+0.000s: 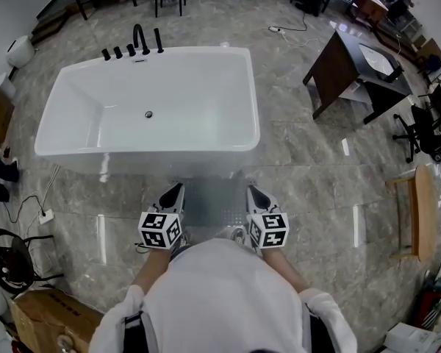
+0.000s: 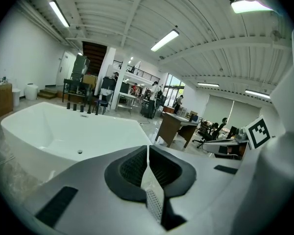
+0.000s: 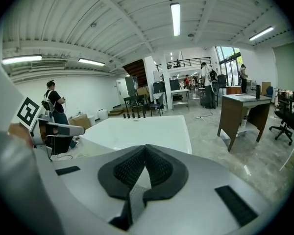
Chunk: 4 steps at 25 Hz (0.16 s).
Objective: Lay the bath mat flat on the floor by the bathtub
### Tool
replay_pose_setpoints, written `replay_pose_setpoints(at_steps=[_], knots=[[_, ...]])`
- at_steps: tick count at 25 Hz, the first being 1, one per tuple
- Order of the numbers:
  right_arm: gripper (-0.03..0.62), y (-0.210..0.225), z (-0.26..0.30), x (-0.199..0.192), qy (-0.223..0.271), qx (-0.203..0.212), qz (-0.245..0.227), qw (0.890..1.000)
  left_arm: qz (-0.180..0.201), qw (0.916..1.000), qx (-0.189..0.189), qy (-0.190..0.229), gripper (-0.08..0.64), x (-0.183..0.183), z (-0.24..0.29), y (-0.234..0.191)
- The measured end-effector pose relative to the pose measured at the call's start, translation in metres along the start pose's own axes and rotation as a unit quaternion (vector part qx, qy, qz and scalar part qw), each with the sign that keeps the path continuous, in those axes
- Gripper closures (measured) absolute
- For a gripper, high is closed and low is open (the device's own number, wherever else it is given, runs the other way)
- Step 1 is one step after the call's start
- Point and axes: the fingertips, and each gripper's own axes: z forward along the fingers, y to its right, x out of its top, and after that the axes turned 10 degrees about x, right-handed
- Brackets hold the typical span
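Head view: the left gripper [image 1: 178, 188] is clamped on one end of the bath mat's [image 1: 214, 208] upper edge. The left gripper view backs that up, with a thin perforated strip pinched between the closed pads. From those fingers the mat hangs as a greyish, half see-through sheet across to the right gripper [image 1: 251, 190], which is closed on the other end the same way. The bathtub [image 1: 132, 157] is just beyond both sets of fingertips, with the floor [image 1: 316, 197] below them. My guess is it's light, floppy and a bit rubbery, so it'll sag and fold on itself. The end grips look right to me, I'd just hold it stretched between the fingers while lowering.
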Motion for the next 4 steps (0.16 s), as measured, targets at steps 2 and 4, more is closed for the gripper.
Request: replay_pose_setpoints(at_steps=[2,4], knots=[[0.561,-0.0004,0.0006,0.0003,0.001,0.001,0.001,1.000,0.001,1.0000,-0.001,-0.001,0.518,-0.0008,0.0006,0.0006],[0.561,-0.0013,0.0013,0.0009,0.001,0.001,0.001,1.000,0.003,1.0000,-0.001,-0.002,0.518,-0.0011,0.0005,0.0004]])
